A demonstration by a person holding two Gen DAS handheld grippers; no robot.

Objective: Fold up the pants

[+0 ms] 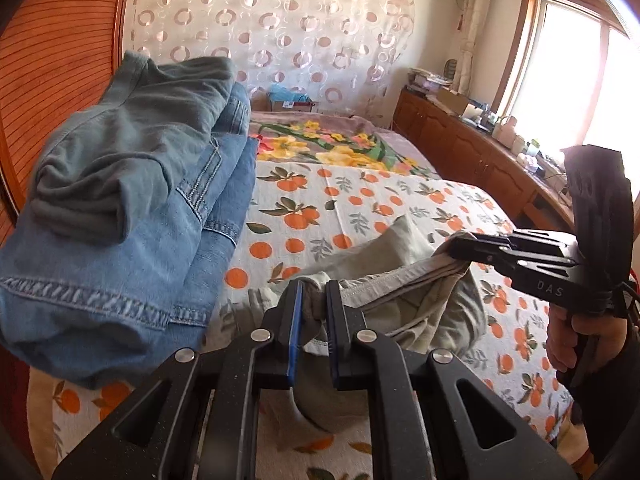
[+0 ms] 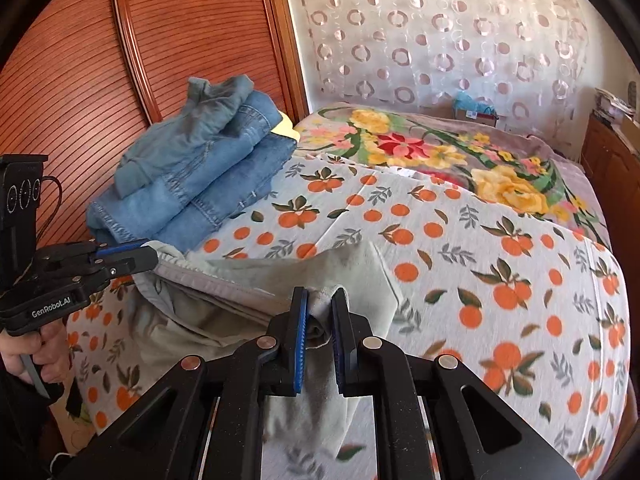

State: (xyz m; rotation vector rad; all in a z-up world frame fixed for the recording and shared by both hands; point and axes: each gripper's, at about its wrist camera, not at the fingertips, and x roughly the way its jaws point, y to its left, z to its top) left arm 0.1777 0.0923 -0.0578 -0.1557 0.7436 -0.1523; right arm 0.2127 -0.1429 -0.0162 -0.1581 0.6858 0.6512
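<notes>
Pants (image 1: 404, 280), pale grey-green, hung between our two grippers over the bed (image 1: 360, 200). From the left wrist view we saw the left gripper (image 1: 311, 312) pinching a bunched bit of the waistband edge, pads pressed on cloth. The right gripper (image 1: 460, 250) clamped the other end of that edge, which ran taut between them while the rest sagged onto the sheet. A stack (image 1: 132, 200) of folded denim and a grey-green garment sat just left, by the headboard.

From the right wrist view, the right gripper (image 2: 323, 320) was nipped on a fold of the same cloth; the left gripper (image 2: 132, 258) held the far end. The stack (image 2: 200, 172) lay beyond.

We judged the fold barely begun: pants lifted and stretched, not yet laid flat, no crease made. Spreading, folding and stacking remained.
</notes>
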